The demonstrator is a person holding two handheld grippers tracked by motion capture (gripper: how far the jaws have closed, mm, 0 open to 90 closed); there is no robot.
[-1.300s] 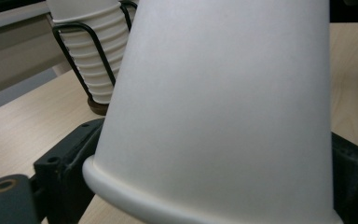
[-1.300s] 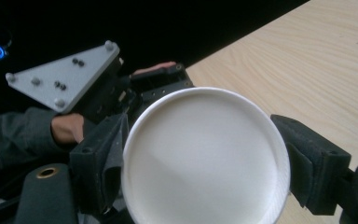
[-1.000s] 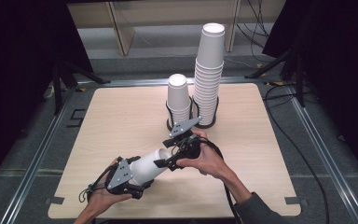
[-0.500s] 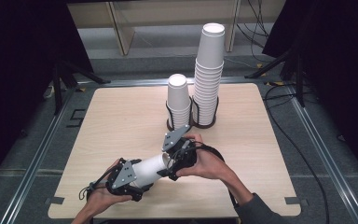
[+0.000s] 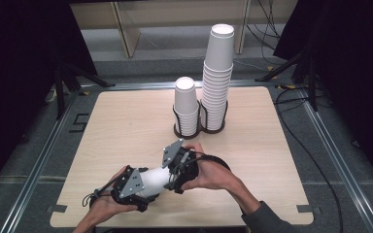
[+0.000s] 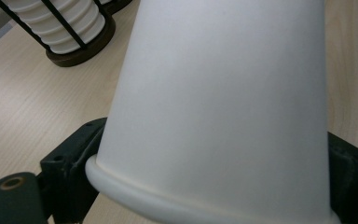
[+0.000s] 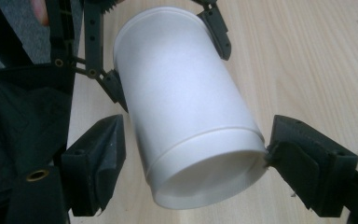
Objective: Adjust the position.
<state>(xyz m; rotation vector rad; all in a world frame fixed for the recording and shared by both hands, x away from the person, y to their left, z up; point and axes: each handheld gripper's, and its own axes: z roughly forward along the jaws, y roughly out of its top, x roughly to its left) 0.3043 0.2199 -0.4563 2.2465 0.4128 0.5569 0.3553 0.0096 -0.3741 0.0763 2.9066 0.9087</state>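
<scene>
Right tool (image 5: 174, 171) closer around cup (image 5: 151, 180)

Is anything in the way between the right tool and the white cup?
Nothing visible. The right tool already has its jaws on either side of the white cup's base end. The left tool holds the cup at its rim end.
</scene>
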